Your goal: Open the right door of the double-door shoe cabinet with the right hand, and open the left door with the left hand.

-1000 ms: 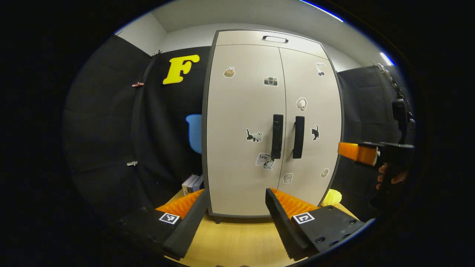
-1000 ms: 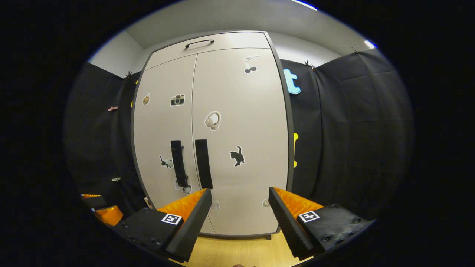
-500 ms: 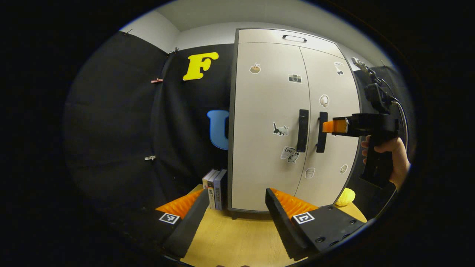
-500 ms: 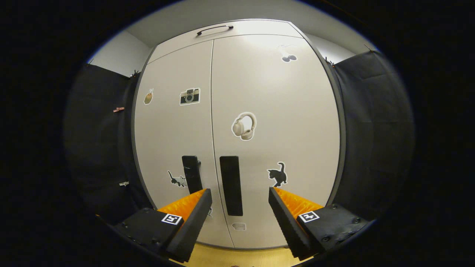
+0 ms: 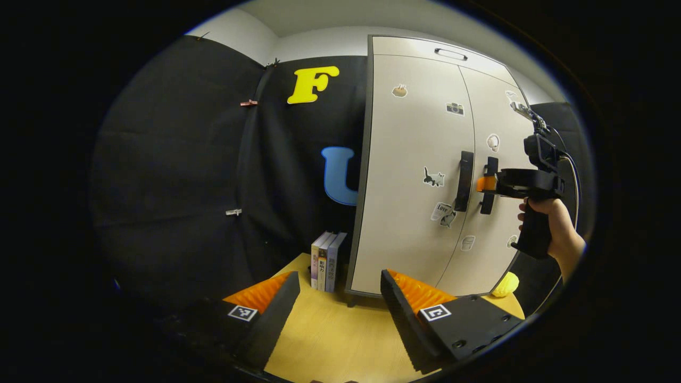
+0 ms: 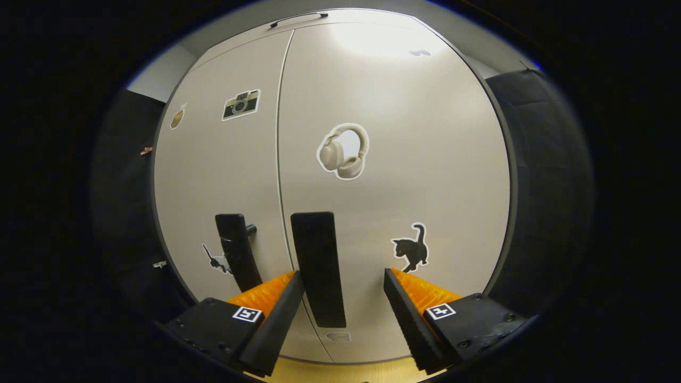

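two pale doors front the shoe cabinet (image 6: 425, 159), both shut flush against each other with a thin seam running down between them. the left door (image 6: 223, 175) and the right door (image 6: 404, 133) each carry a black upright bar handle close to that seam: the left handle (image 6: 238, 255) stands off its door on a short peg, and the right handle (image 6: 317, 266) is a broad flat bar. stickers dot the fronts: a camera (image 6: 241, 103) on the left door, headphones (image 6: 343, 151) and a black cat (image 6: 412, 249) on the right one. above the doors sits a narrower top panel with its own slim handle (image 5: 450, 53).

in the left gripper view the cabinet stands on a wooden table (image 5: 330, 340), off to the right, dark-edged along its side, with three books (image 5: 327, 260) upright just beside its lower left corner and a small yellow thing (image 5: 505, 283) at its right foot.

the right gripper (image 6: 343, 303) has its fingers spread wide, the right handle sitting between them without either finger pressing on it. from the left gripper view, that same gripper reaches the right handle at mid height, held by a hand (image 5: 550, 226).

the left gripper (image 5: 340, 314) hangs well back from the cabinet, fingers apart over the table, holding nothing.
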Motion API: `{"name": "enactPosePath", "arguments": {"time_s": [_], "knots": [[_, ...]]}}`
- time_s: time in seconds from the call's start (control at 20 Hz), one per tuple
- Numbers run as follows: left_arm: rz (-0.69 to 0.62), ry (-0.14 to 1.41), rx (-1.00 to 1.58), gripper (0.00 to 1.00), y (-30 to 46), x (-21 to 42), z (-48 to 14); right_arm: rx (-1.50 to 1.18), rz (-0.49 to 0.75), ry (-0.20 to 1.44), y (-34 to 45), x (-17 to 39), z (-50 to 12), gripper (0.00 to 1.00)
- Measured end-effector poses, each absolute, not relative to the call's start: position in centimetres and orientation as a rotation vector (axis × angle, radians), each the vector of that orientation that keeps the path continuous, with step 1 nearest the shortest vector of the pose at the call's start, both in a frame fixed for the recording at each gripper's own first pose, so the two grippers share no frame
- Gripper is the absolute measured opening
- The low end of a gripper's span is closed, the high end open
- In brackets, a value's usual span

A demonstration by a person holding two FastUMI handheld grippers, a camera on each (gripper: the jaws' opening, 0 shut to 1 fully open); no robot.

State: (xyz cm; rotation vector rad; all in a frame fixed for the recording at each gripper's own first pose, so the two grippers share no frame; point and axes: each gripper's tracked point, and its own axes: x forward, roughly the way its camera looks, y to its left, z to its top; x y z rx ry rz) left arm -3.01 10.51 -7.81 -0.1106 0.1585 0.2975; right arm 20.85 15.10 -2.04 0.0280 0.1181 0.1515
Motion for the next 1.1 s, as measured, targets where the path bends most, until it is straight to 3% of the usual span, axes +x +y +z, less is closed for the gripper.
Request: {"name": "enactPosePath", "arguments": {"time_s": [0.05, 0.2, 0.3, 0.35, 0.6, 0.8, 1.1], "knots": [[0.302, 0.155, -0.11, 0.95, 10.6, -3.2, -7.7, 0.049, 0.138, 0.122, 15.1, 21.0, -2.0, 0.87], [0.304, 0.145, -0.118, 0.95, 10.9, -3.4, -7.4, 0.062, 0.149, 0.126, 16.0, 20.9, -2.0, 0.81], [0.303, 0.139, -0.123, 0.95, 11.0, -3.8, -7.3, 0.035, 0.159, 0.123, 16.9, 20.8, -2.1, 0.6], [0.301, 0.138, -0.123, 0.95, 11.1, -3.9, -7.3, 0.014, 0.148, 0.116, 16.8, 20.7, -2.1, 0.42], [0.301, 0.12, -0.121, 0.95, 11.6, -5.4, -6.9, -0.031, 0.184, 0.103, 17.0, 20.8, -2.0, 0.36], [0.293, 0.123, -0.135, 0.95, 12.0, -6.8, -7.1, -0.042, 0.219, 0.137, 17.1, 20.6, -2.2, 0.17], [0.272, 0.101, -0.129, 0.95, 12.1, -9.1, -6.4, -0.039, 0.231, 0.169, 16.8, 19.5, -2.1, 0.16]]}}
